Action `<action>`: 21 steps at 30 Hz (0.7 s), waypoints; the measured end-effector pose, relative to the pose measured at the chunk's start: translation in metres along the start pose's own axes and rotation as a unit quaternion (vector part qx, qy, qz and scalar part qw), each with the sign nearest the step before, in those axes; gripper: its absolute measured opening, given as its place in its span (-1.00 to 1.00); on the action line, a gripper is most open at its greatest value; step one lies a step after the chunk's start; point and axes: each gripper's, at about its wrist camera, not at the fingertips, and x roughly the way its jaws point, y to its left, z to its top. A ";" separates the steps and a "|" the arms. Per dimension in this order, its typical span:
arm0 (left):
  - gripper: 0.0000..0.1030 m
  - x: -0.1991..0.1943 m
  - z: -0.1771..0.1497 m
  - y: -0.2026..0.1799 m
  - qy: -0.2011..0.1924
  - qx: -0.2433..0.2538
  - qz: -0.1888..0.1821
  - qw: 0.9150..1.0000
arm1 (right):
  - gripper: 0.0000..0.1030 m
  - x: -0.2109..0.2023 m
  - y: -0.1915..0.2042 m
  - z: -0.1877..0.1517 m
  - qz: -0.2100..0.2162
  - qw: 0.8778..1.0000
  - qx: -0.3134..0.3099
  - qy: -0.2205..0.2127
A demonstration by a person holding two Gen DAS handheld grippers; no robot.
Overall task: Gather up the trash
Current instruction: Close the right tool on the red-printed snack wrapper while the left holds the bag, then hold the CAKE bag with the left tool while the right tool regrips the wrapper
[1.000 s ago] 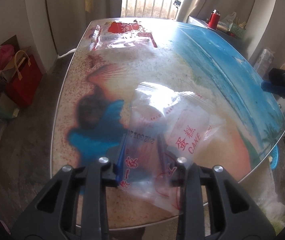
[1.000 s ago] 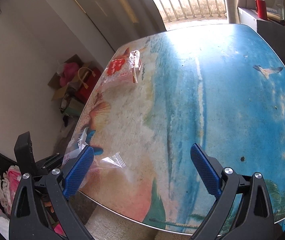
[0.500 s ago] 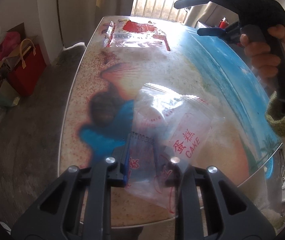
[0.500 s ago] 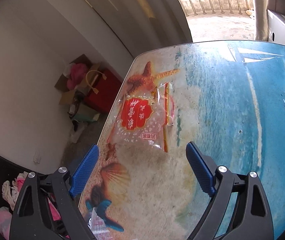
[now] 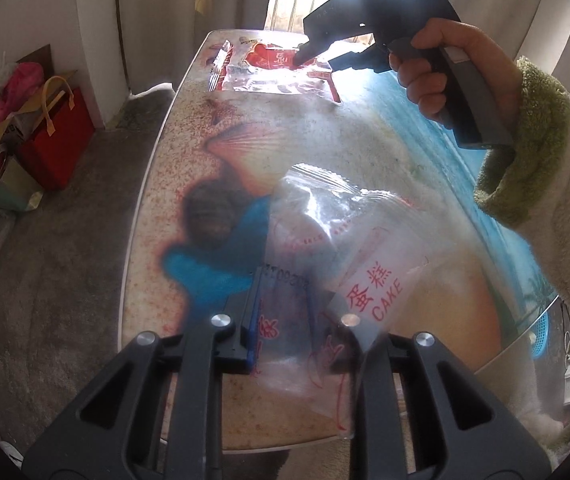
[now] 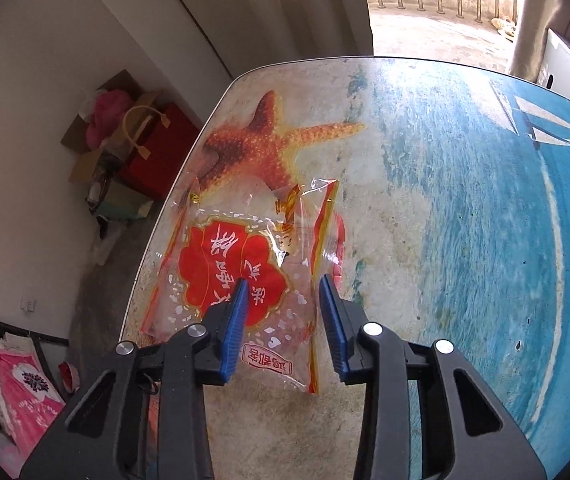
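Where red print reads "CAKE", clear bag (image 5: pixel 349 248), left tool (image 5: pixel 281 316) clamped.

Pink packet (image 6: pixel 17 396) — its bottom-left part cut off by the frame.

Left gripper (image 5: pixel 281 320): black plastic arms with 2 silver screw heads each, blue ribbed pads. Right gripper (image 6: pixel 283 320): identical build, 4 silver screws, blue ribbed pads. Upper right of left view: dark pistol-style handle, fluffy cream sleeve (image 5: pixel 557 216) with green cuff.
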 end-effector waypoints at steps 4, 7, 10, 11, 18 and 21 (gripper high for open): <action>-0.65 0.000 0.000 -0.002 0.000 0.002 0.003 1.000 | -0.80 -0.006 0.001 -0.006 -0.010 1.000 -0.015 -0.006; -0.65 0.002 -0.001 -0.003 0.002 -0.001 0.003 1.000 | -0.89 -0.016 -0.002 -0.011 -0.011 1.000 -0.018 -0.012; -0.65 0.002 -0.002 -0.004 0.001 -0.005 0.003 1.000 | -0.90 -0.033 -0.012 -0.022 -0.011 0.999 -0.022 -0.021; -0.65 0.002 -0.002 -0.003 0.001 -0.007 0.003 1.000 | -0.91 -0.039 -0.016 -0.027 -0.011 0.999 -0.022 -0.024; -0.65 0.002 -0.001 -0.001 0.003 -0.016 -0.004 1.000 | -0.91 -0.104 -0.066 -0.091 -0.006 0.999 0.004 -0.046; -0.65 0.002 -0.001 -0.001 0.003 -0.018 -0.009 1.000 | -0.91 -0.132 -0.090 -0.131 -0.005 0.998 0.030 -0.053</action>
